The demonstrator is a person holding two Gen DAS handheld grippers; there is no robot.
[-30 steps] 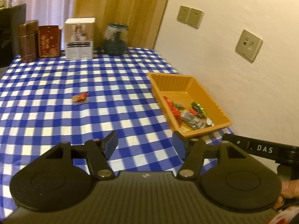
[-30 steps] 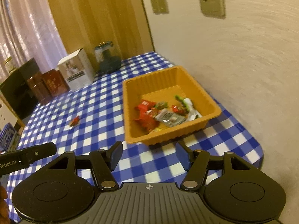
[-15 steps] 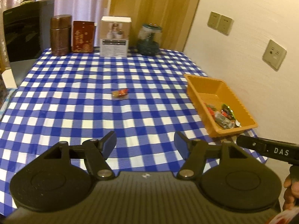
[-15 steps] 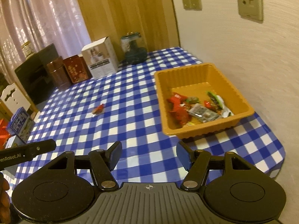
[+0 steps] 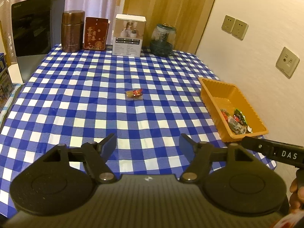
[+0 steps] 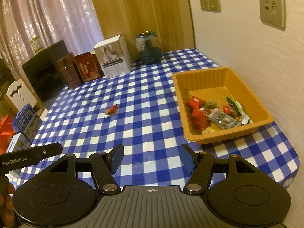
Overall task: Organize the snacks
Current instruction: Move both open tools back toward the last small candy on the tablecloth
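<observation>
One small red and tan wrapped snack [image 5: 134, 94] lies alone in the middle of the blue checked tablecloth; it also shows in the right wrist view [image 6: 111, 110]. An orange tray [image 6: 218, 76] at the table's right edge, by the wall, holds several wrapped snacks [image 6: 214, 114]; the left wrist view shows the tray [image 5: 218, 87] too. My left gripper [image 5: 147, 144] is open and empty, above the near part of the table, well short of the loose snack. My right gripper [image 6: 151, 156] is open and empty, near the tray's front left corner.
At the table's far edge stand a brown canister [image 5: 73, 31], a red box [image 5: 96, 33], a white box [image 5: 129, 35] and a dark glass jar [image 5: 162, 39]. A black appliance [image 5: 36, 24] stands beyond the far left corner. The wall runs along the right.
Both grippers have pulled back and up from the table, so more of it shows. The left view has swung left, from the tray toward the loose snack. Both stay open.
</observation>
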